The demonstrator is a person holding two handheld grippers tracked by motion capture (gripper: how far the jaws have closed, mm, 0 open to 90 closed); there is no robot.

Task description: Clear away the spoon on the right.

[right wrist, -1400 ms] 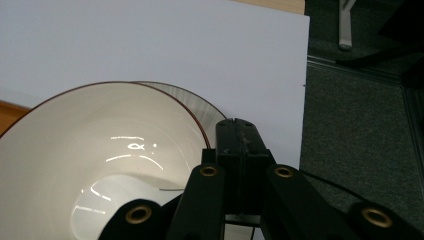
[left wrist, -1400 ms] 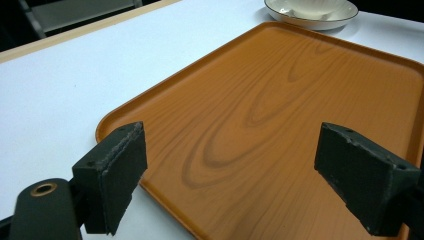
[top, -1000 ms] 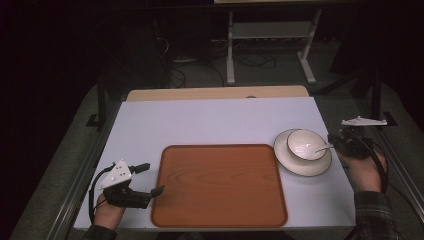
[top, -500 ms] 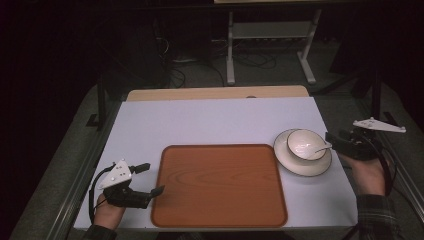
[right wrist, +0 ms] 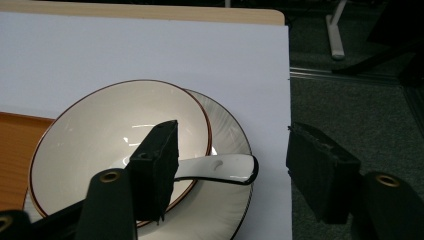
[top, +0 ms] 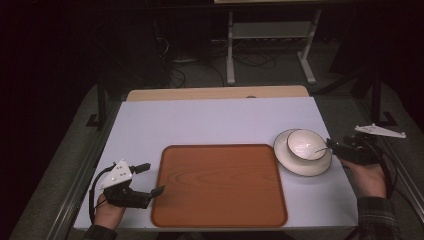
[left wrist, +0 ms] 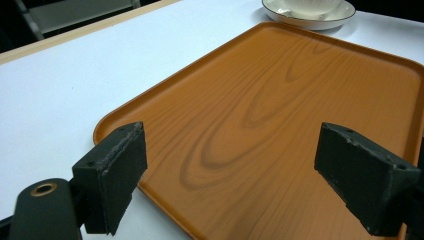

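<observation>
Item one: we log a white ceramic bowl with a thin dark-red rim [top: 305, 144], seated on a white round plate with a dark rim line [top: 301, 165]. The pair sits on the white table top [top: 210, 122] near its right edge, just beside the far right corner of the tray. A white ceramic spoon with a dark edge [right wrist: 217, 170] lies in the bowl, its handle reaching out over the bowl's rim and above the plate toward the right gripper.

Item two: we record a rectangular orange-brown wood-grain tray with rounded corners [top: 220, 182], flat on the table near the front edge, with nothing on it.

Item three: the right gripper [right wrist: 232, 170], held in a hand with a plaid cuff [top: 372, 180], stands at the plate's right side. Its jaws are well apart and straddle the spoon handle without closing on it; one jaw overlaps the bowl's rim in the right gripper view.

Item four: the left gripper [left wrist: 230, 182] rests at the tray's left edge, jaws spread wide and holding nothing, pointing across the tray.

Item five: beyond the white top we note a pale wooden strip of table [top: 215, 93] and a white metal stand [top: 270, 45] on the dark floor.

We read no brand, label or writing on any item.
</observation>
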